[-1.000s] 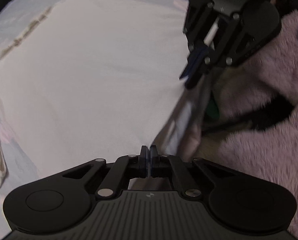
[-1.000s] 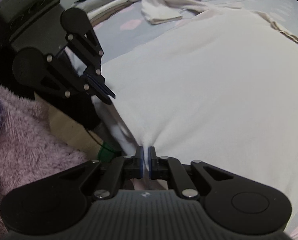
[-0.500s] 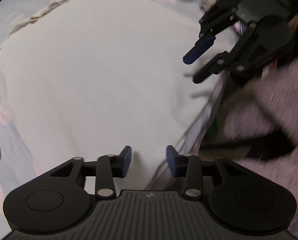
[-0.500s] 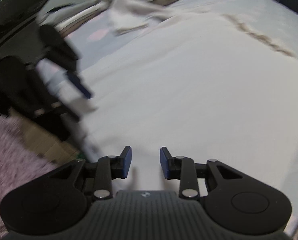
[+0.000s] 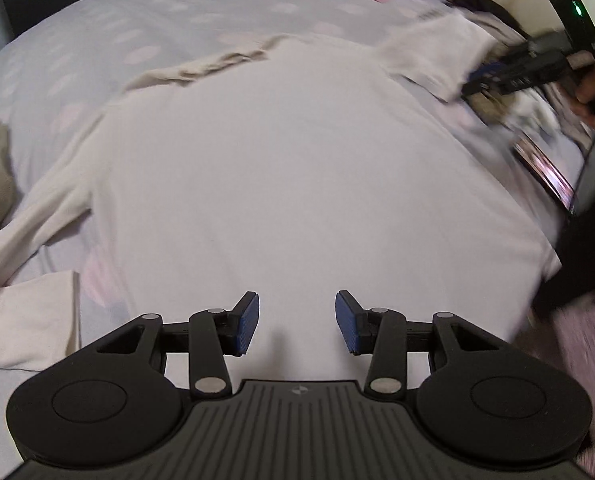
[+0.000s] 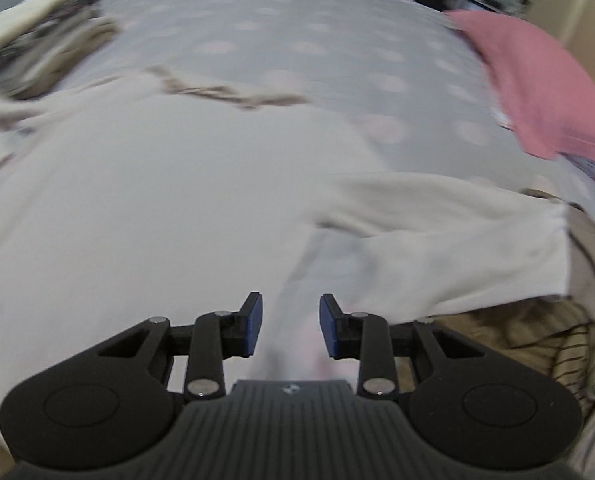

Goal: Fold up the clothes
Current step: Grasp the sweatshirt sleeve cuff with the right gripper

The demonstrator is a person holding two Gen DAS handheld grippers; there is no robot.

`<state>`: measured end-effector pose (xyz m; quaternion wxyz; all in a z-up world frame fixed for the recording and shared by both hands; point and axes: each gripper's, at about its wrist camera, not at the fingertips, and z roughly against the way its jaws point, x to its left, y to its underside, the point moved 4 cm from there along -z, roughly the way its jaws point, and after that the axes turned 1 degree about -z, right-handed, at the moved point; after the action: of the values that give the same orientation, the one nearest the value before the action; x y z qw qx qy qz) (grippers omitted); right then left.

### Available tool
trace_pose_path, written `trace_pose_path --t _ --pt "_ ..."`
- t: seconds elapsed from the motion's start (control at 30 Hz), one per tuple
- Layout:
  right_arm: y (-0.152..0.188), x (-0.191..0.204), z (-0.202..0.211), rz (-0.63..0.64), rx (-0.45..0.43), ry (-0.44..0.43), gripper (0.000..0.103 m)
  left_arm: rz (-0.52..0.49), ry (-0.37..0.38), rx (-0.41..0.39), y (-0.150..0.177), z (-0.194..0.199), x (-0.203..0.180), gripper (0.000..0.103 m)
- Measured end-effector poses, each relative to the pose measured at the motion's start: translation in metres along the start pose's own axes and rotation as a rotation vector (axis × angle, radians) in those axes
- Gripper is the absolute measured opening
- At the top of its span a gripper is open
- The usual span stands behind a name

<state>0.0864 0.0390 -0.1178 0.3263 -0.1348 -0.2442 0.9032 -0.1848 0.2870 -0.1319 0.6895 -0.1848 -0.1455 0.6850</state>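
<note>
A white long-sleeved shirt [image 5: 289,168] lies spread flat on the bed, collar at the far end. My left gripper [image 5: 297,322] hovers open over its near hem, with nothing between the blue pads. One sleeve [image 5: 37,208] trails off to the left. My right gripper [image 5: 473,80], held by a hand, shows blurred at the far right by the other sleeve. In the right wrist view the right gripper [image 6: 291,326] hangs over the shirt [image 6: 157,200] beside a sleeve [image 6: 437,248]. Its jaws are opening and nothing is between them.
The bedsheet [image 5: 137,20] is grey with pale pink dots. A pink garment [image 6: 537,88] lies at the bed's far side. Piles of other clothes [image 6: 37,40] and beige striped fabric [image 6: 537,344] sit around the shirt. A lit screen [image 5: 545,168] lies at the right edge.
Both grippers were shut on the shirt's near edge and have let it go and opened. Both have lifted and swung; the right one has moved away toward the shirt's far sleeve.
</note>
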Motion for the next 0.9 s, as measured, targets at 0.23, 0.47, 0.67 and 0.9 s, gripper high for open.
trace_pose_path --t 0.23,0.47,0.67,0.9 --pt "-0.019 -0.036 -0.058 -0.161 0.031 0.002 0.052 0.144 -0.029 -0.033 -0.010 -0.014 0.032 0.040" --pt "-0.012 -0.062 -0.100 -0.276 0.090 0.021 0.047 0.177 -0.039 -0.015 -0.017 -0.028 0.044 0.040" --pt "-0.006 -0.070 -0.106 -0.310 0.092 0.042 0.017 0.157 -0.032 -0.016 -0.023 -0.032 0.038 0.040" --pt "-0.013 -0.075 -0.073 -0.329 0.015 0.061 0.009 0.153 -0.066 -0.047 -0.027 -0.021 0.036 0.040"
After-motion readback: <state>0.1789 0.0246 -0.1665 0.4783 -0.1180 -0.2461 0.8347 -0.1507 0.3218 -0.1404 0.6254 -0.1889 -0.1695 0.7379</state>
